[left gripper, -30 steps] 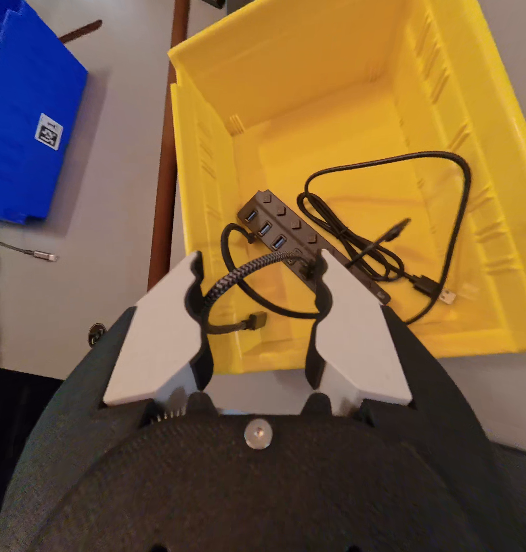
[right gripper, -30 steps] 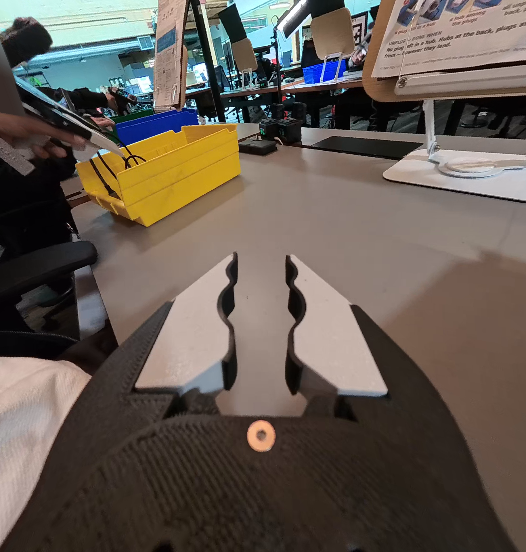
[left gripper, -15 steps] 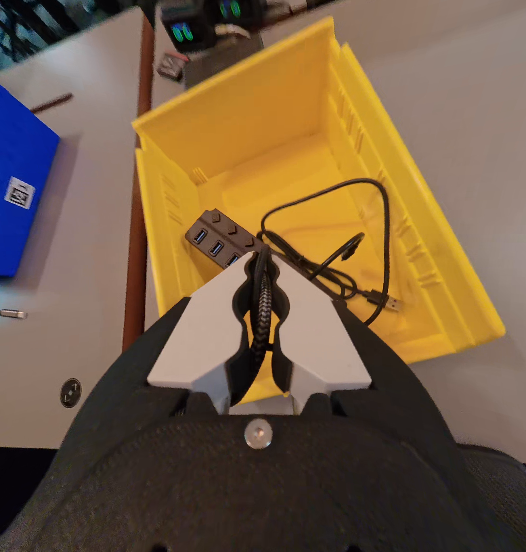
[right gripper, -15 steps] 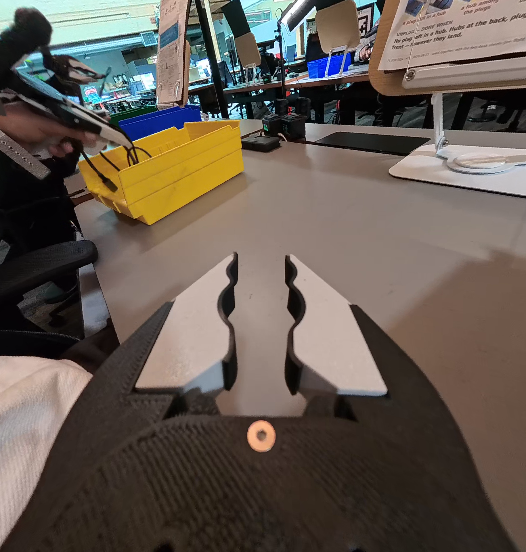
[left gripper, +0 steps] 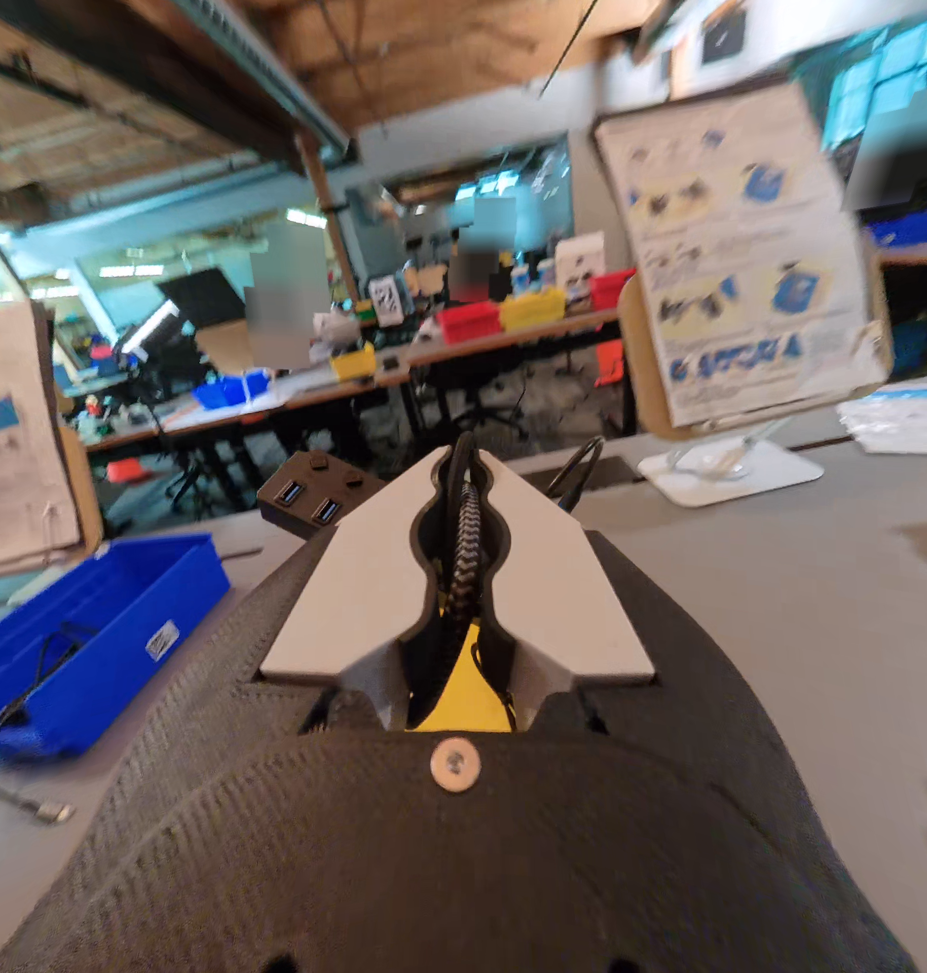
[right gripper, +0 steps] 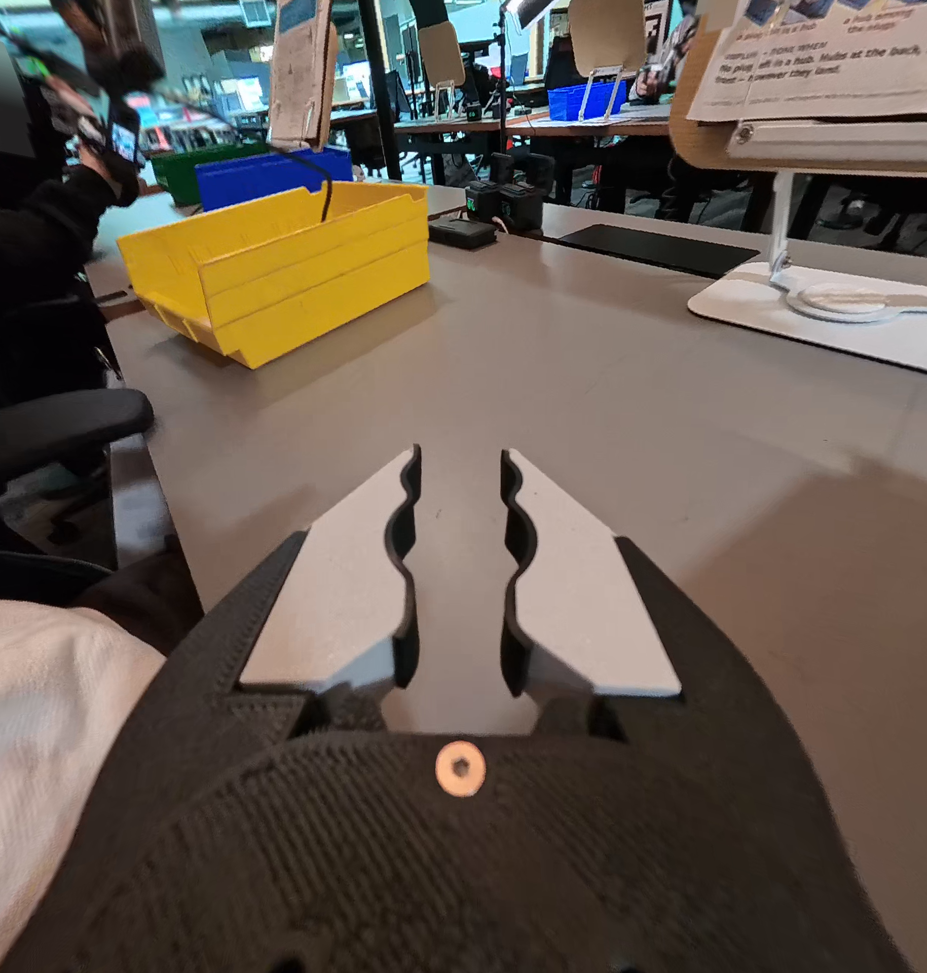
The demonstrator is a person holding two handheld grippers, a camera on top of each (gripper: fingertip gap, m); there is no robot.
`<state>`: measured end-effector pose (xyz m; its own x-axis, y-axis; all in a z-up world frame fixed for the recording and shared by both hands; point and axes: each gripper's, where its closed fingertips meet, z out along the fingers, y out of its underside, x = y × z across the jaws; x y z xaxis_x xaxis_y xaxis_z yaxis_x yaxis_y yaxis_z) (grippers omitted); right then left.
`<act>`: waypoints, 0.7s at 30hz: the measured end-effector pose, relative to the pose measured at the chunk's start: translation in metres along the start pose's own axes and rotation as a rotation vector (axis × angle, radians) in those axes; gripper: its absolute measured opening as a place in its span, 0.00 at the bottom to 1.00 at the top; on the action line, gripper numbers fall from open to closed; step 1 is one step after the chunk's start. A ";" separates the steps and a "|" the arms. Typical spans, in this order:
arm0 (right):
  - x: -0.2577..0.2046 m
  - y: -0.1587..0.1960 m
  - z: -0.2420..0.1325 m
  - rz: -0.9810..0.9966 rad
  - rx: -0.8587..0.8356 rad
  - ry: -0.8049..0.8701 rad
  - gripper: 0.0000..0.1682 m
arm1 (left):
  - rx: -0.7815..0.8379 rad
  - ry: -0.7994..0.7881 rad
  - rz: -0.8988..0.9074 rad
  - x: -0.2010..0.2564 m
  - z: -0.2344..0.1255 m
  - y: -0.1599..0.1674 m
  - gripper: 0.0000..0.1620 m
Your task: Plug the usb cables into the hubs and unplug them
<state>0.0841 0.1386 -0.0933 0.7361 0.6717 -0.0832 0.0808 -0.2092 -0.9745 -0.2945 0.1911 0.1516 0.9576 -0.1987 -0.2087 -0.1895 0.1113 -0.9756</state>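
My left gripper (left gripper: pixel 464 454) is shut on a black-and-white braided cable (left gripper: pixel 467 547) and held high, pointing level across the room. The black USB hub (left gripper: pixel 313 492) on that cable shows just past the left fingertip, lifted up, with blue ports facing me. A thin black cable (left gripper: pixel 577 474) loops to the right of the tips. A patch of the yellow bin (left gripper: pixel 466 700) shows below the jaws. In the right wrist view, the yellow bin (right gripper: pixel 292 263) stands at the far left with a black cable (right gripper: pixel 325 192) hanging into it. My right gripper (right gripper: pixel 461 458) is open and empty over the grey table.
A blue bin (left gripper: pixel 92 621) with a cable inside lies to the left, and a silver-tipped cable (left gripper: pixel 45 811) rests on the table before it. A board on a white stand (right gripper: pixel 819 305) stands at the right, with a black mat (right gripper: pixel 656 250) behind. A chair armrest (right gripper: pixel 55 426) is at the left.
My left gripper closed on the braided cable, then rose and tilted up from looking down into the yellow bin, lifting the hub out. The right gripper stayed open and moved slightly.
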 end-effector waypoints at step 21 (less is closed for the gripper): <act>-0.135 -0.102 0.026 -0.259 0.330 -0.122 0.41 | 0.275 0.421 0.014 0.178 -0.037 -0.075 0.00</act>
<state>-0.0415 0.0878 0.0117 0.6333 0.7554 0.1685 0.0191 0.2024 -0.9791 -0.1182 0.1113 0.1851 0.7737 -0.5650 -0.2867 -0.0832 0.3579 -0.9300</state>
